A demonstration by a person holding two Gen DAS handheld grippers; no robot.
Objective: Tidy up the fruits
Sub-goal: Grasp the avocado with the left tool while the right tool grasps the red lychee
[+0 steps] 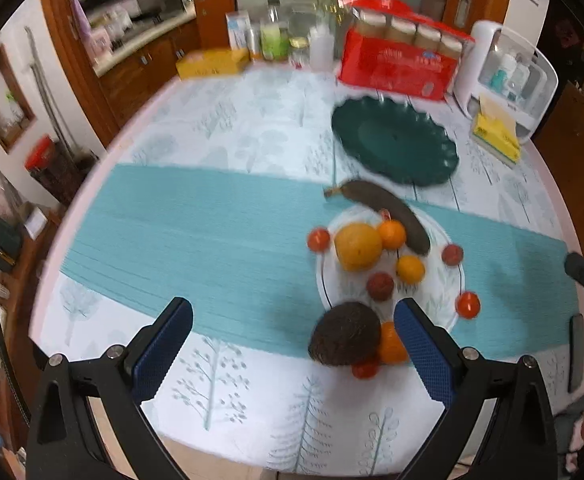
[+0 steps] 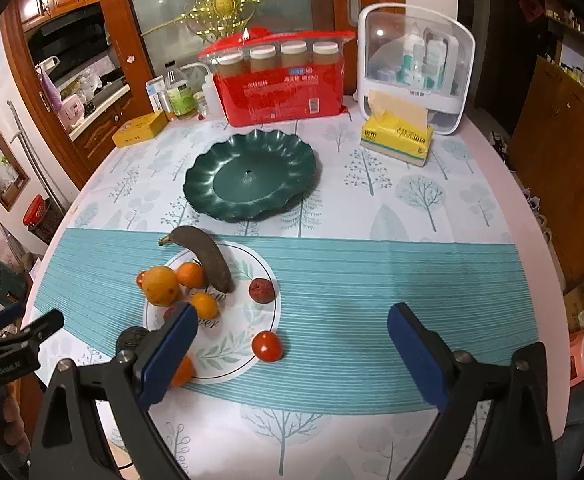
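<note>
A white leaf-print plate on the teal runner holds a blackened banana, a big yellow-orange fruit, two small oranges and a dark red fruit. A tomato sits at the plate's rim. Nearest me, a rough brown fruit rests against an orange. Beyond them lies an empty dark green scalloped plate. My left gripper is open, the brown fruit just inside its right finger. My right gripper is open over the runner, holding nothing.
At the table's far edge stand a red pack of jars, a white organiser box, a yellow tissue pack, bottles and a yellow box. A phone lies at the right edge.
</note>
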